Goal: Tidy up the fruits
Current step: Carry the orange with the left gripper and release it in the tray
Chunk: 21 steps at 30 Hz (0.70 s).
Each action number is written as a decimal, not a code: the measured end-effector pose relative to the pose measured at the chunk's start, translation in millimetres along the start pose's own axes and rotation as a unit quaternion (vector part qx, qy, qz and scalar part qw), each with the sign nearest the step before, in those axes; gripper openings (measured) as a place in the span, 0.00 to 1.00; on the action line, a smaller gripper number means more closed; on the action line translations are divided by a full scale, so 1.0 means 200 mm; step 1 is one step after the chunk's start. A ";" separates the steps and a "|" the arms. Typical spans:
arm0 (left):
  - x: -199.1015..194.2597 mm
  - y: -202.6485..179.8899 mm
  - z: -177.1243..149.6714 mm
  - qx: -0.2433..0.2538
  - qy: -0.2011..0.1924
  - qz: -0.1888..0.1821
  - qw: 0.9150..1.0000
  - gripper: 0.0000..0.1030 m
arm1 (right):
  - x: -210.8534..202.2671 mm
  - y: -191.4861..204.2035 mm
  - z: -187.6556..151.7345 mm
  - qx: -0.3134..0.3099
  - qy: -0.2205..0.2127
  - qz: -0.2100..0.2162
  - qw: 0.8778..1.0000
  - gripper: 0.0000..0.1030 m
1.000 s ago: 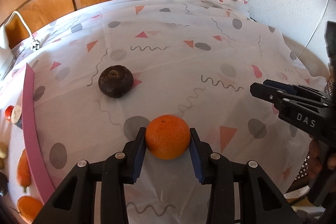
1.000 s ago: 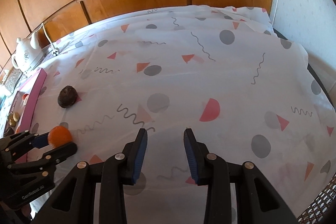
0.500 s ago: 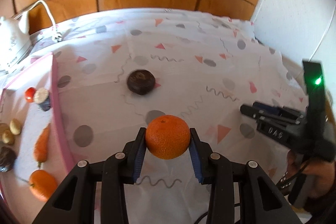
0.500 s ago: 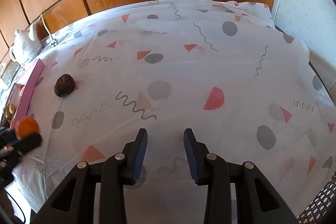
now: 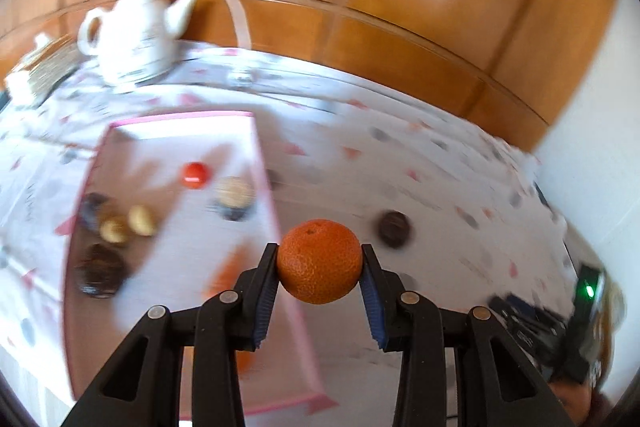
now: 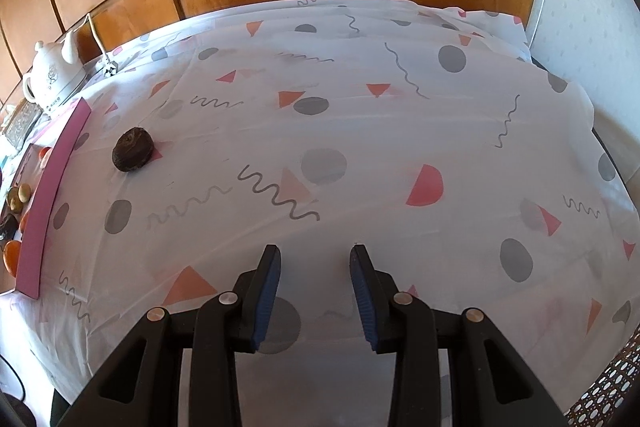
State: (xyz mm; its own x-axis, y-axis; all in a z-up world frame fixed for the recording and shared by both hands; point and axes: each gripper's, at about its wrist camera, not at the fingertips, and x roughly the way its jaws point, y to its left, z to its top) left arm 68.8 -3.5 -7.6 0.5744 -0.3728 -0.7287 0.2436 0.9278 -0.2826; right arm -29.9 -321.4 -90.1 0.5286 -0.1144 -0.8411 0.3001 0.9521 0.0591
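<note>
L wrist view, left to right: white teapot [image 5: 132,39] at 11 o'clock, far edge of the patterned tablecloth [image 5: 400,179]. Pink-rimmed tray [image 5: 262,163] fills 9 to 7 o'clock, holding blurred produce: a dark round item [image 5: 100,267], two small pale potatoes [image 5: 128,223], a red tomato [image 5: 195,174], smth pale-topped I can't identify. Centre: left gripper [image 5: 320,261] clamped on an orange [image 5: 319,261], pads on its opposite sides at the widest part, fruit clear of the cloth and hanging about over the tray's right rim. At 3 o'clock of the orange, a dark round fruit [image 5: 394,229] sits alone on the cloth, outside the tray. Exact type unclear.

R wrist view: tray edge at 9 o'clock, same dark fruit at 10 o'clock. Right gripper [image 6: 314,287] at 6 o'clock, jaws parted w/ nothing between them, only cloth below.

Handling, my read: orange is firm, moderately heavy, pebbly skin gives decent friction; round, so it'll roll if dropped onto the tray, so set it down low in a bare spot. Dark fruit looks wrinkled, prob softer; take it across its middle w/ light squeeze.
</note>
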 end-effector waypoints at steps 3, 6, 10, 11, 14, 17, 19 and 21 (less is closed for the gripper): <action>-0.01 0.17 0.03 -0.045 -0.003 0.019 0.999 0.38 | 0.00 0.01 0.00 -0.002 0.000 -0.001 1.000 0.35; 0.01 0.32 0.07 -0.080 -0.004 0.050 0.996 0.38 | 0.00 0.01 0.00 -0.002 0.001 -0.002 1.000 0.35; 0.02 0.40 0.13 -0.078 -0.024 0.100 0.992 0.38 | 0.01 0.02 0.00 -0.004 0.001 -0.003 1.000 0.35; 0.02 0.42 0.14 -0.079 -0.026 0.107 0.991 0.38 | 0.01 0.02 0.00 -0.004 0.002 -0.004 1.000 0.35; 0.04 0.46 0.17 -0.085 -0.033 0.132 0.987 0.38 | 0.01 0.02 0.00 -0.006 0.002 -0.005 1.000 0.35; 0.05 0.48 0.18 -0.092 -0.037 0.145 0.984 0.38 | 0.01 0.02 0.00 -0.008 0.003 -0.007 1.000 0.35; 0.05 0.49 0.17 -0.097 -0.037 0.145 0.984 0.39 | 0.01 0.03 0.00 -0.009 0.004 -0.008 1.000 0.35; 0.04 0.48 0.17 -0.097 -0.040 0.145 0.984 0.45 | 0.01 0.03 0.00 -0.008 0.005 -0.010 1.000 0.35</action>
State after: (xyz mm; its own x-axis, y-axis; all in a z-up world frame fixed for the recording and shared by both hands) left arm 123.1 81.7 -20.7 0.6600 -0.0849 -0.7465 -0.0885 0.9779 -0.1895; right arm -26.4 -316.4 -91.5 0.5154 -0.1305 -0.8469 0.2970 0.9543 0.0337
